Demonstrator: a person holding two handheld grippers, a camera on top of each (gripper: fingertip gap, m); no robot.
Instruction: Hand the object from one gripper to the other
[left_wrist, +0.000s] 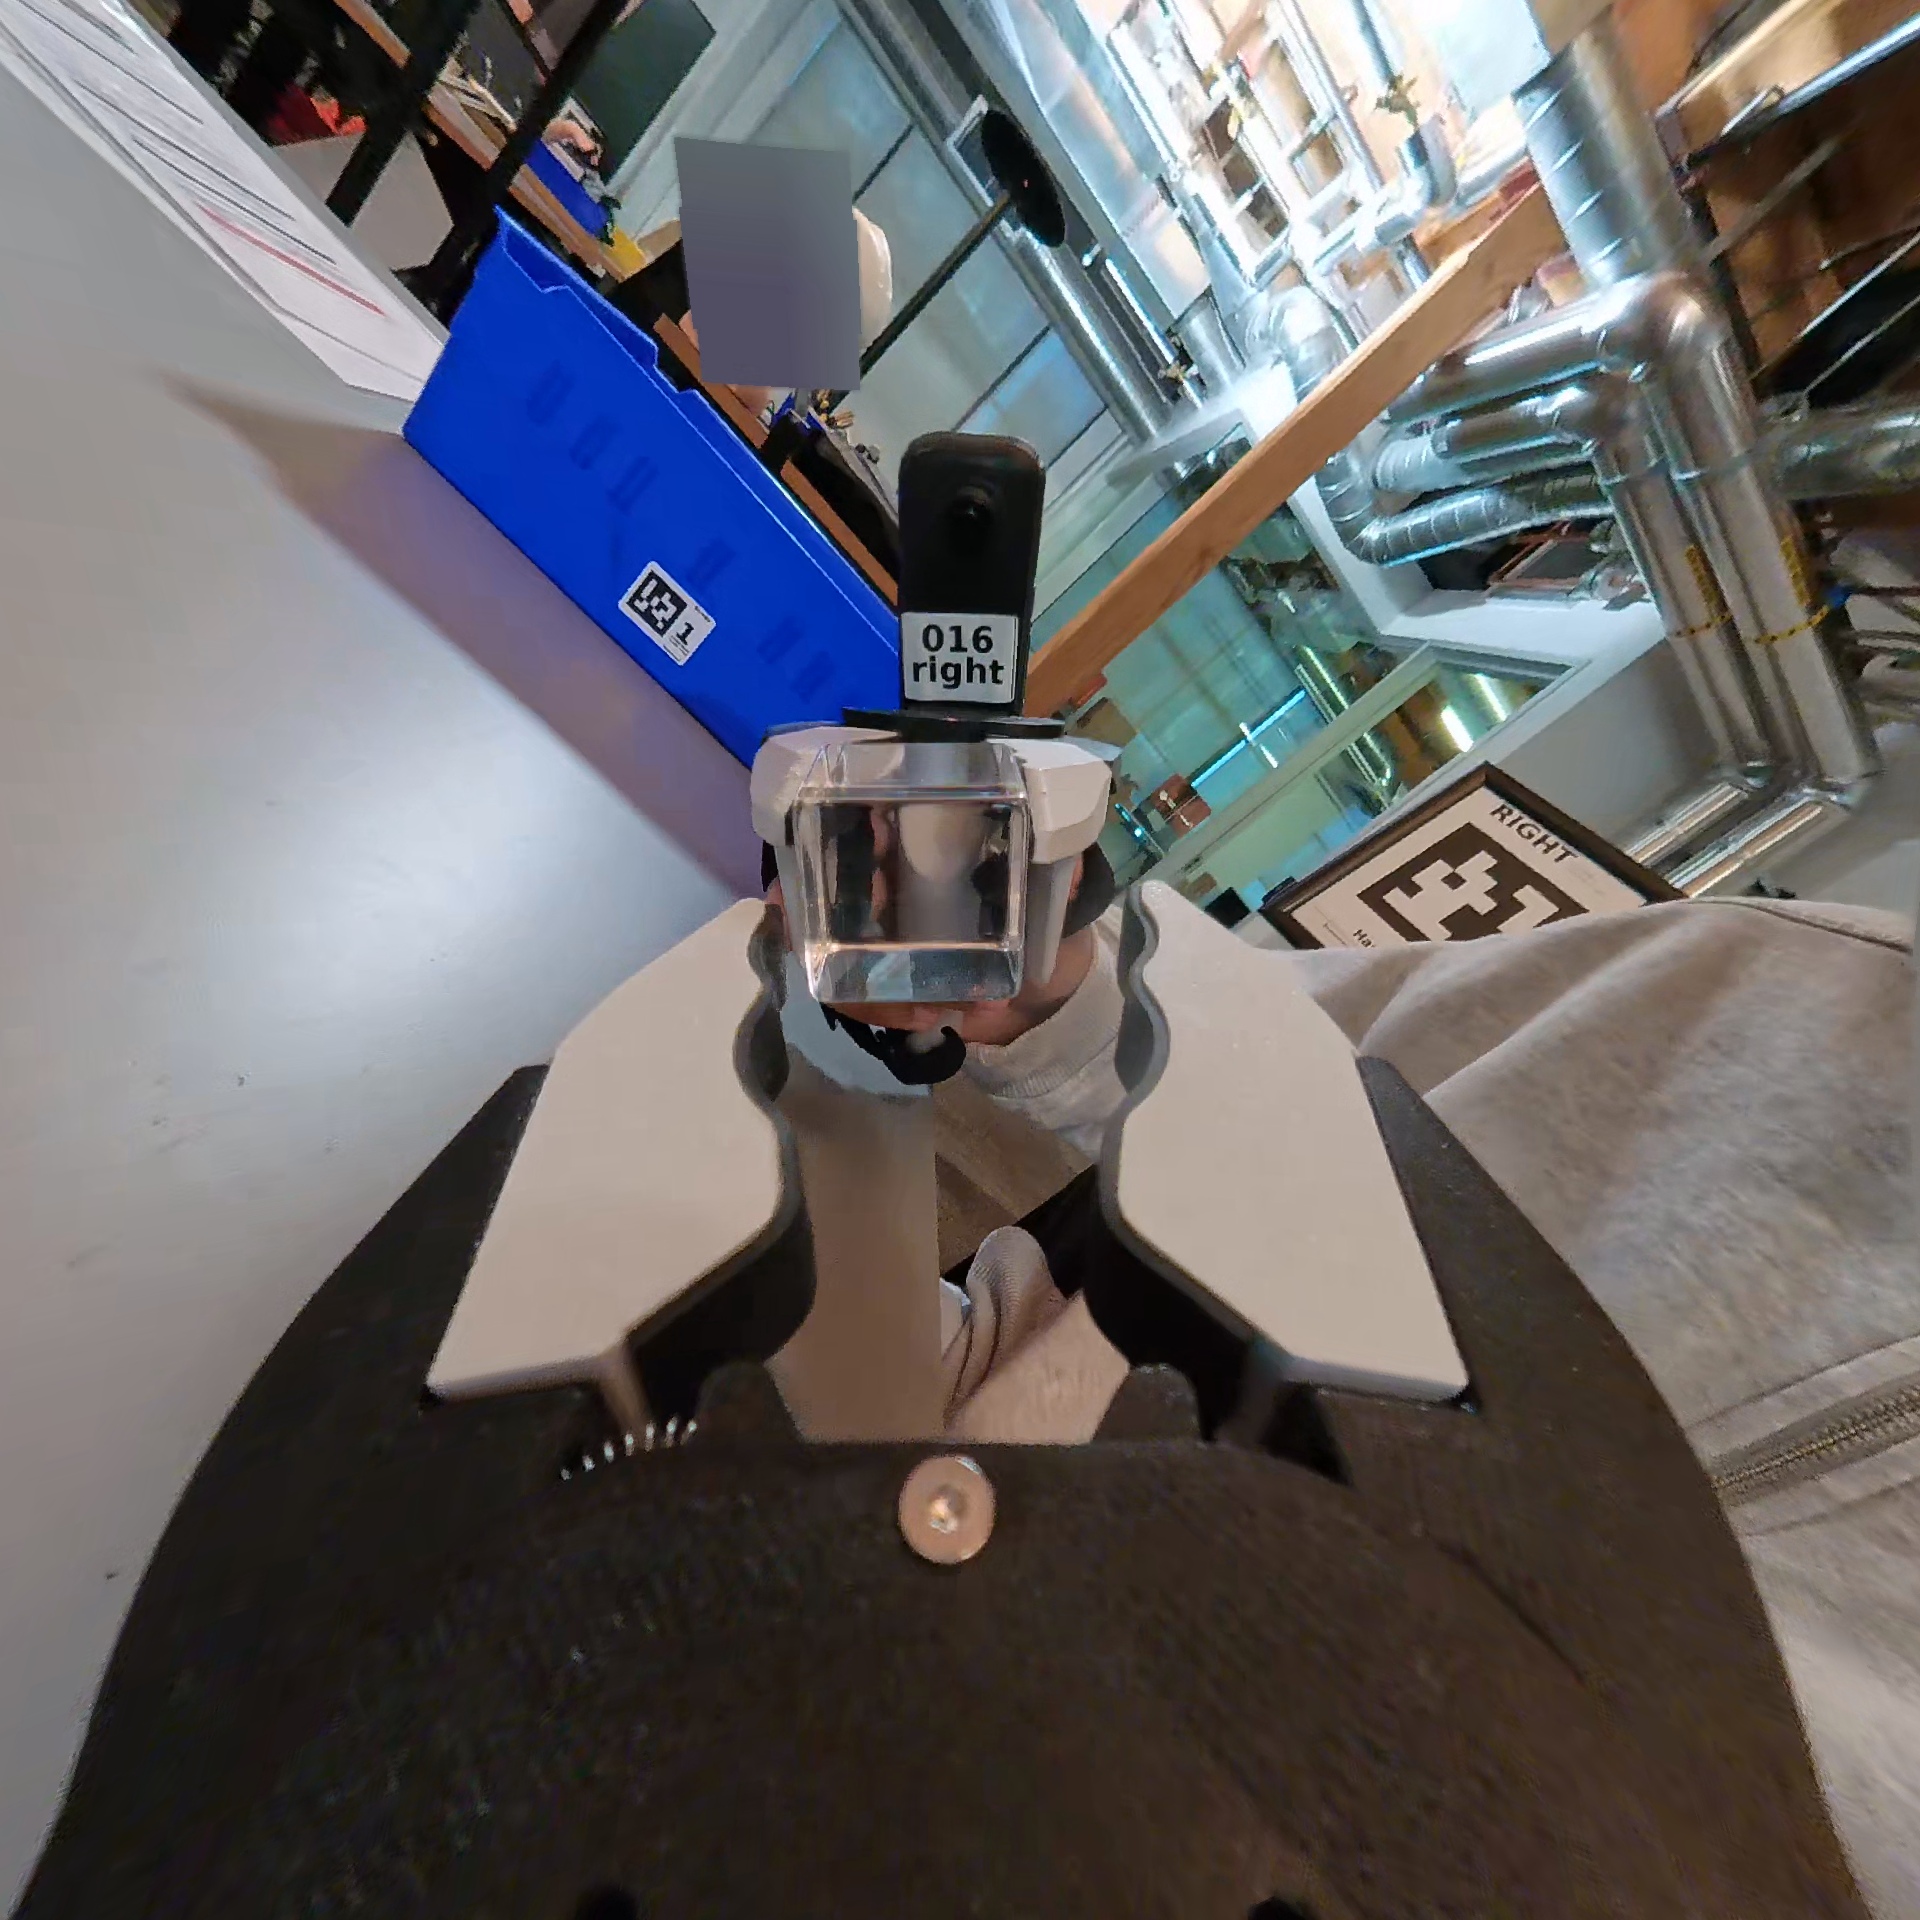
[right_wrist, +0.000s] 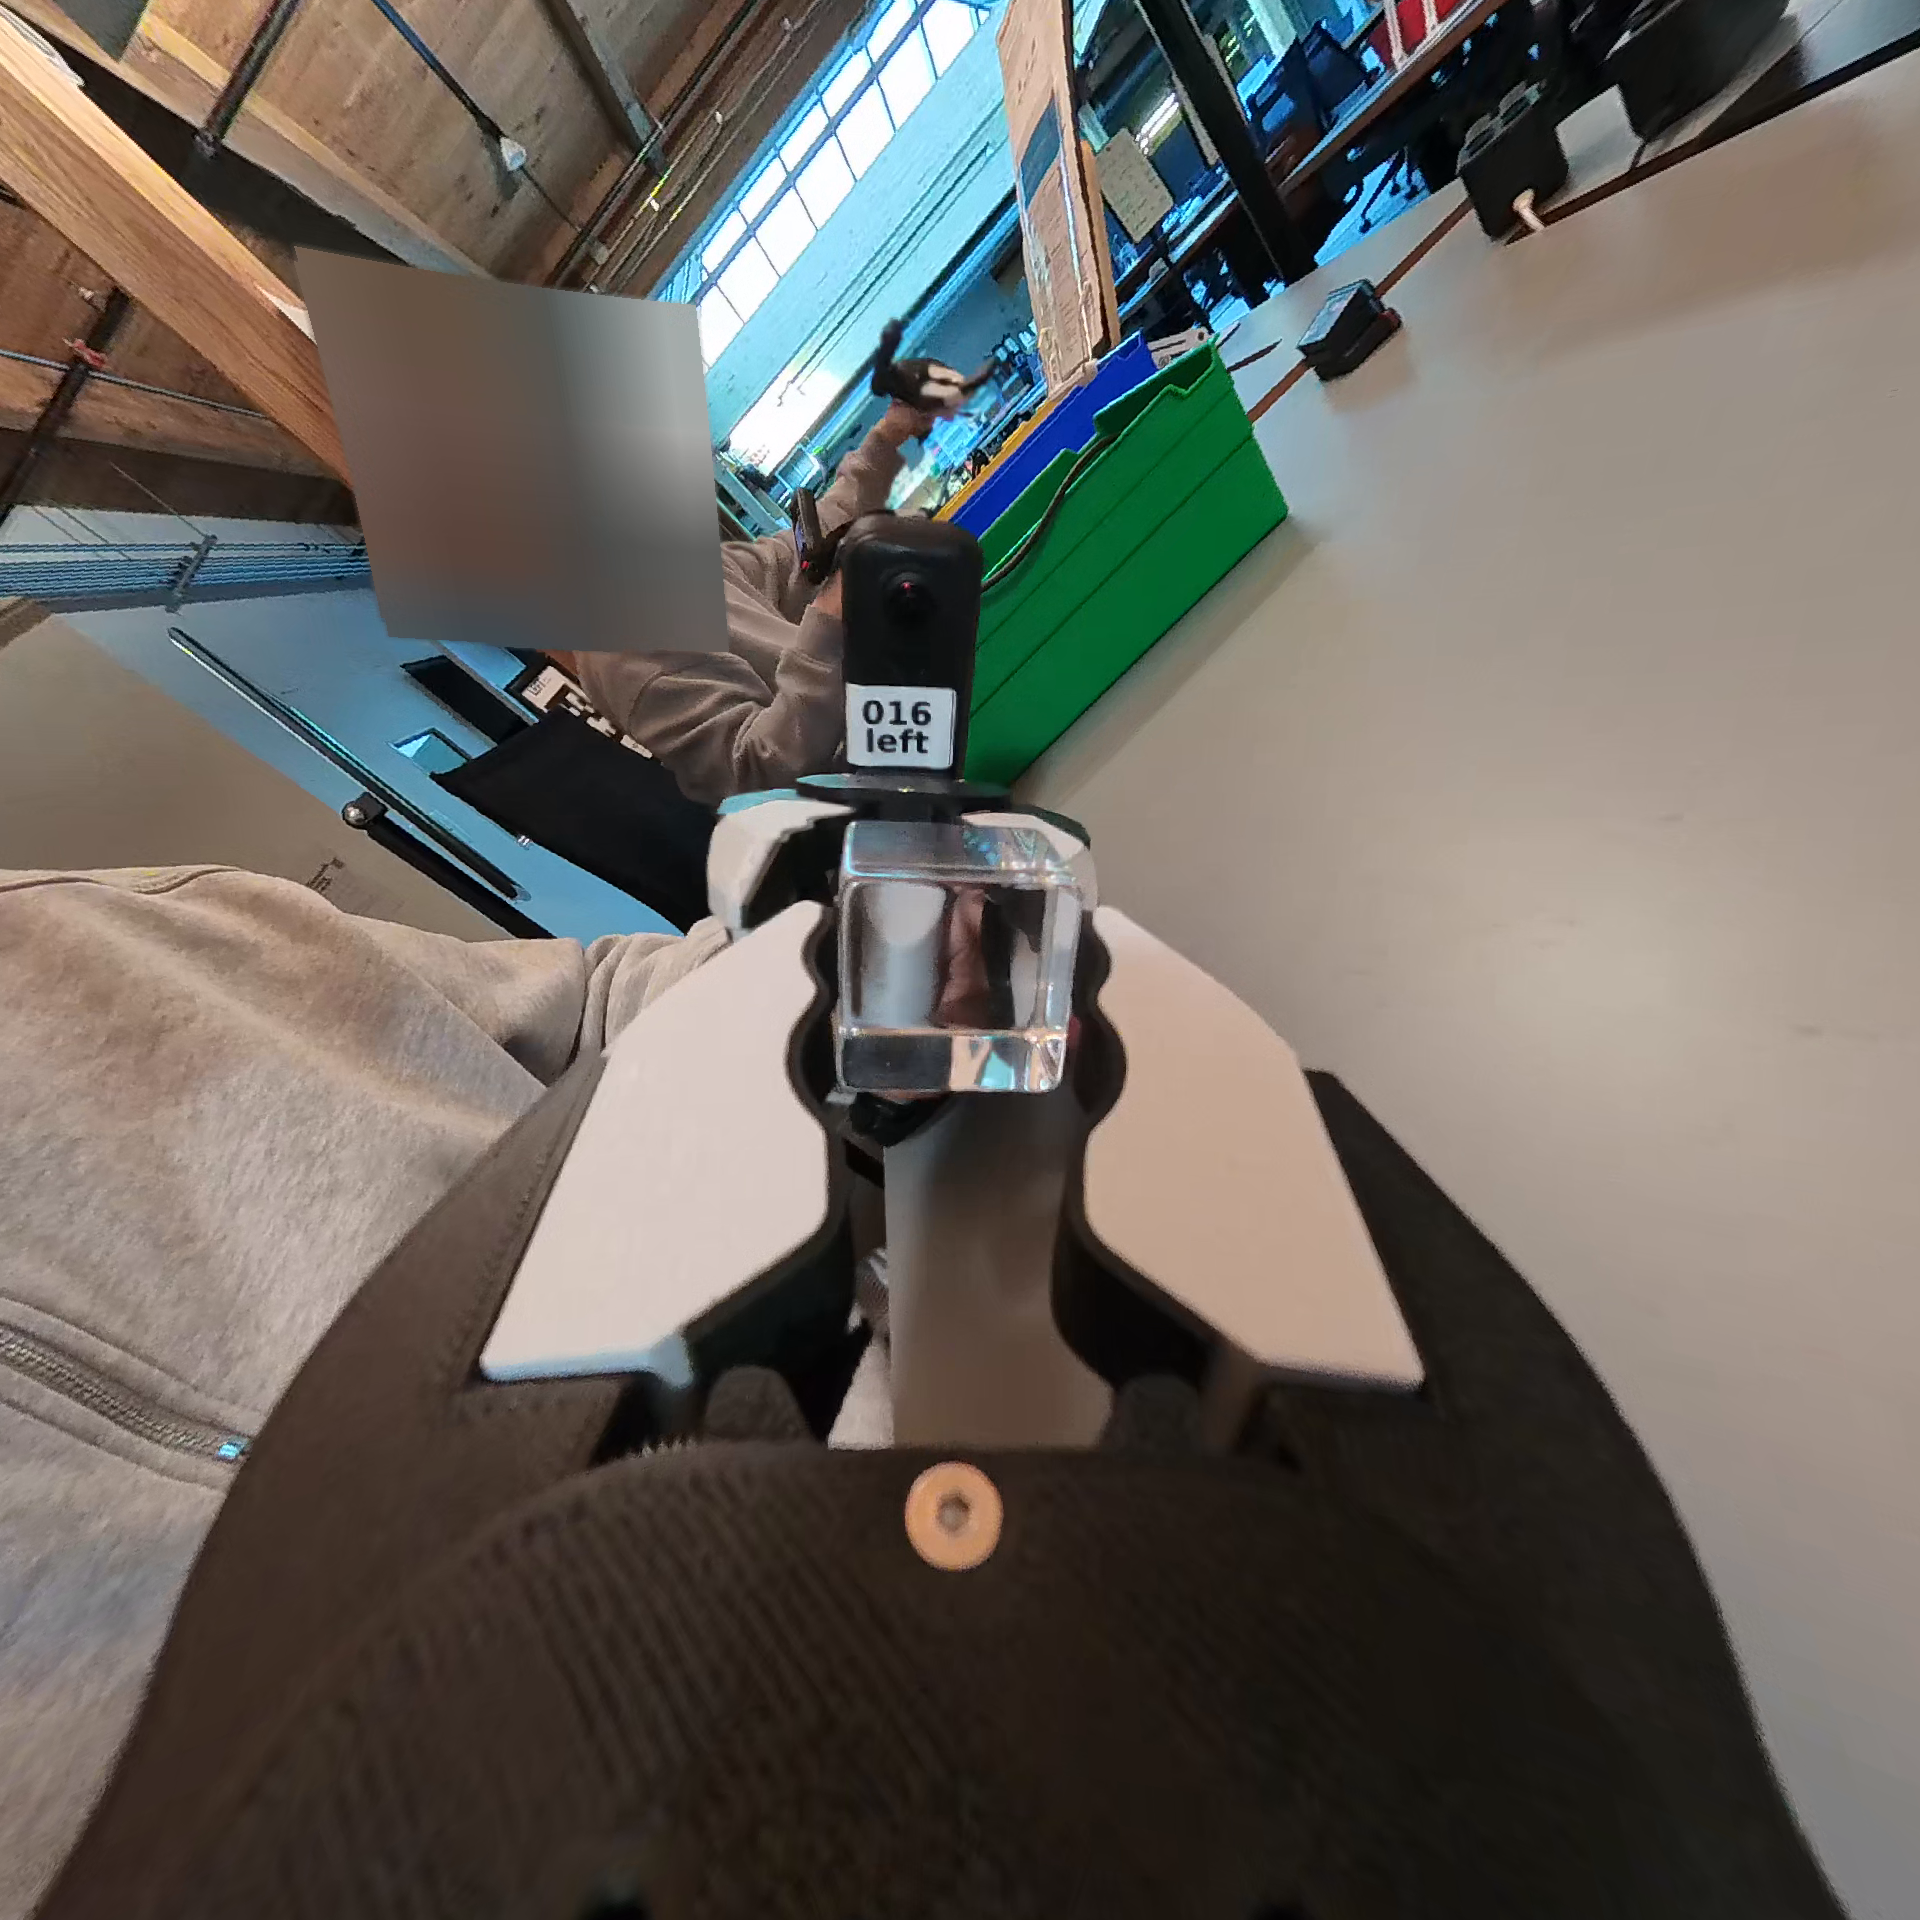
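Observation:
A clear plastic cube (right_wrist: 951, 966) sits between the grey fingers of my right gripper (right_wrist: 954, 935), which is shut on it and holds it in the air. In the left wrist view the cube (left_wrist: 909, 894) shows in front, flanked by the right gripper (left_wrist: 920, 831) with its black camera stalk above. My left gripper (left_wrist: 948, 925) is open, its fingertips (left_wrist: 748, 956) spread wider than the cube and standing at its near face without touching it. In the right wrist view the left gripper (right_wrist: 914, 862) faces me just behind the cube.
A blue bin (left_wrist: 623, 488) stands on the grey table (left_wrist: 260, 831). A framed marker board (left_wrist: 1475, 883) leans at the right. A green bin (right_wrist: 1122, 540) and a small black device (right_wrist: 1345, 327) rest on the table (right_wrist: 1558, 727). My grey sleeve (left_wrist: 1610, 1143) is close; another person (right_wrist: 727, 686) sits behind. The tips of both grippers are at nearly the same place.

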